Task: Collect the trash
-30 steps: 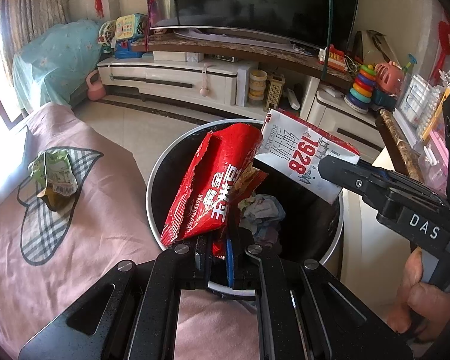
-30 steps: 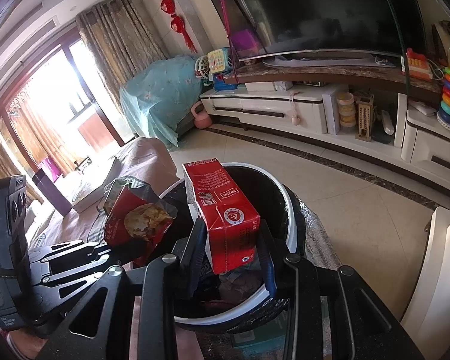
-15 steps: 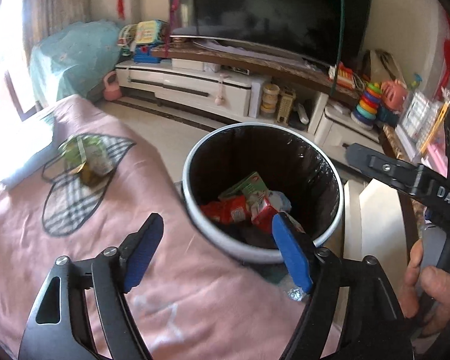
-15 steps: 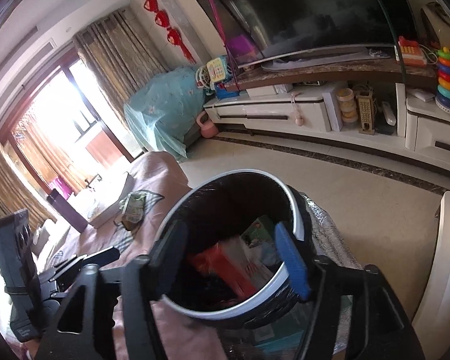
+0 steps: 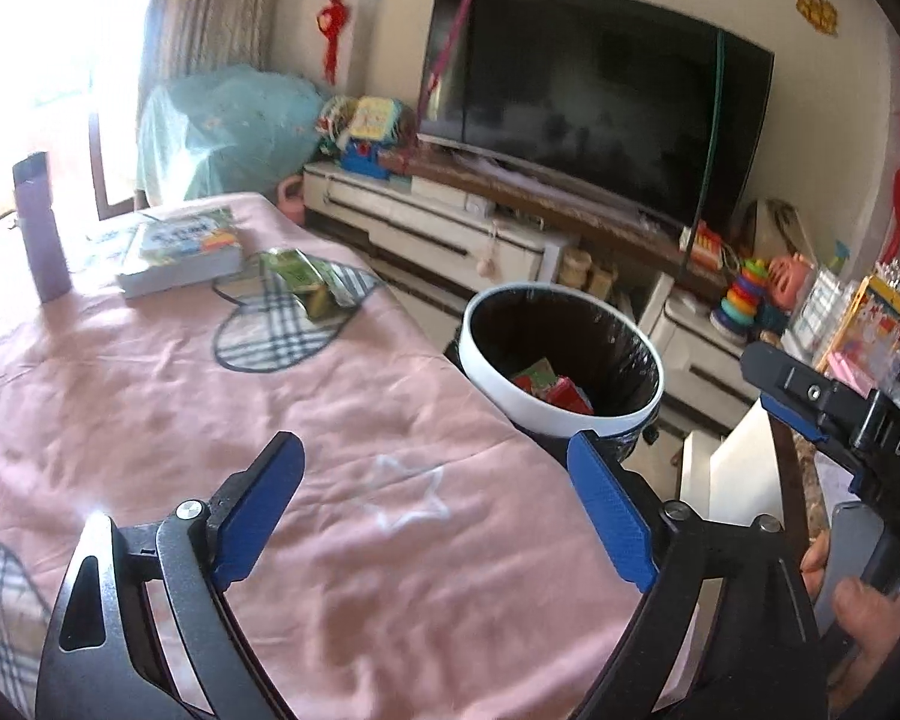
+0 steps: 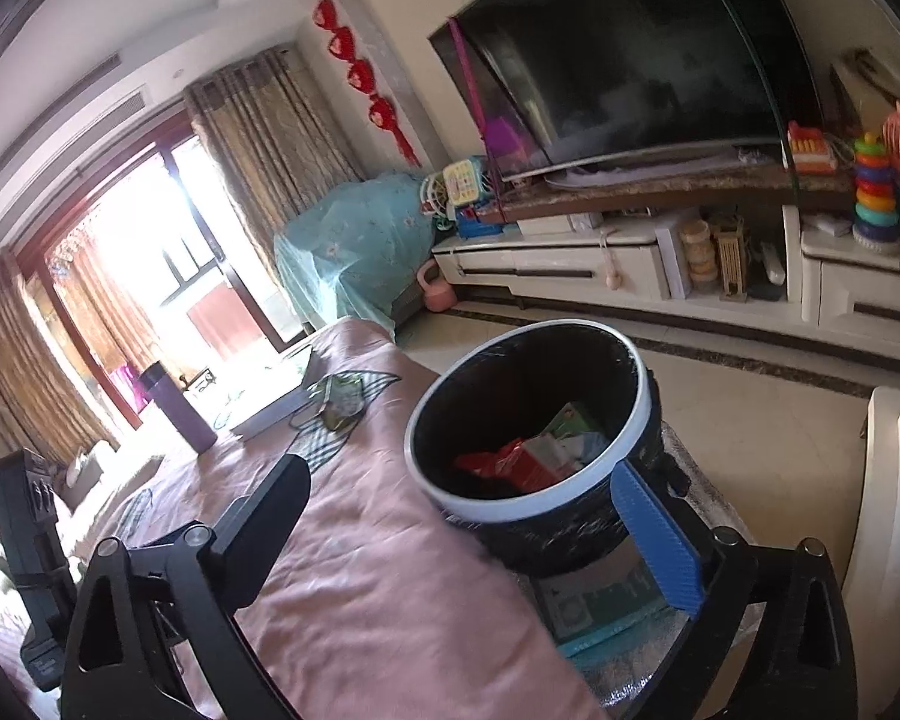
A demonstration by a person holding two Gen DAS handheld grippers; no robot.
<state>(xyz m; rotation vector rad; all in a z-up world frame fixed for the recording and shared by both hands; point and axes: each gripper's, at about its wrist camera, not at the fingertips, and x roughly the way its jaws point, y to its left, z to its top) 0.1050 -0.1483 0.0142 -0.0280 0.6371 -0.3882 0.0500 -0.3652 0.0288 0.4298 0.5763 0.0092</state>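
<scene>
Dropped: red wrapper (image 6: 498, 461), carton | round bin (image 5: 561, 414) | claws opening, empty

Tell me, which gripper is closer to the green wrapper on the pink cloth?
Probably the left. The left gripper hangs open over the pink cloth, with the green wrapper ahead. The right gripper sits open by the trash bin, wrapper farther off.
</scene>
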